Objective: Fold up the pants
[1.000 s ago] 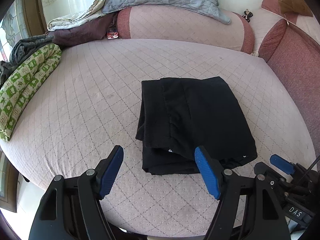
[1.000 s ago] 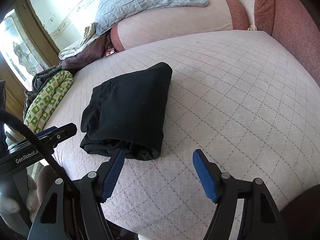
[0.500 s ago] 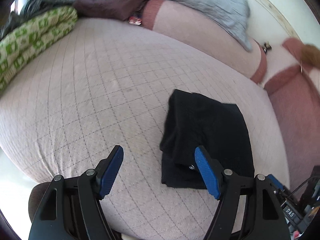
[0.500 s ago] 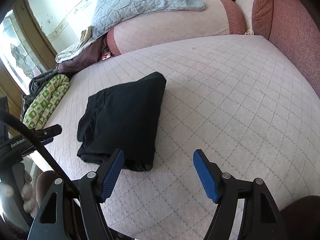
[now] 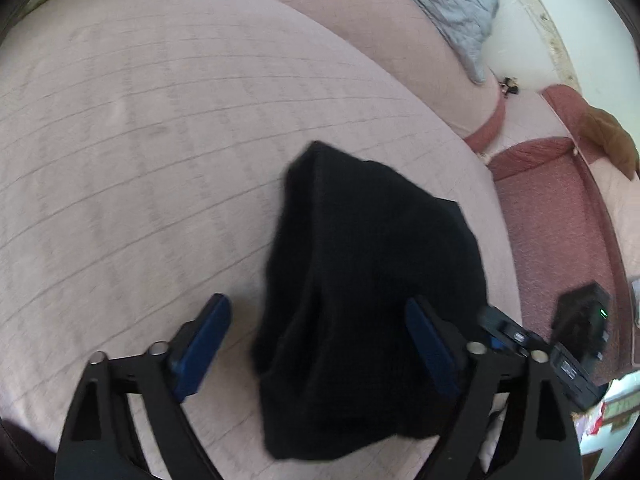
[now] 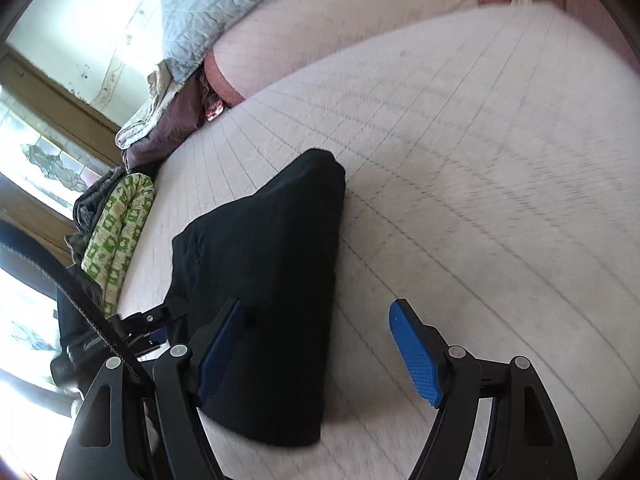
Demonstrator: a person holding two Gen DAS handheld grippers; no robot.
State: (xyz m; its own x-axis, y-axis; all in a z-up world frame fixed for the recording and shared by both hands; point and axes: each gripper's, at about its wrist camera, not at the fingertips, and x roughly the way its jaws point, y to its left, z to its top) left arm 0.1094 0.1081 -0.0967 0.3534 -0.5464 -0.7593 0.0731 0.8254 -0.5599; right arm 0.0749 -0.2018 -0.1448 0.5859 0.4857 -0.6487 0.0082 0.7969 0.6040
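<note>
Each fisheye camera sits behind its own claw, looking steeply down and forward along two blue-padded fingers, close over the pink quilted bed [image 5: 160,160]. The left wrist view faces the folded black pants [image 5: 372,280] from their left; the right wrist view sees the same bundle [image 6: 264,264] from the right. Both share the bed, pants and grey quilted pillow [image 6: 208,12].

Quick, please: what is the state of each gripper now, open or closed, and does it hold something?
Left gripper: open, just opened wider; folded pants lie between its fingers, not gripped.
Right gripper: open, holding nothing.
</note>
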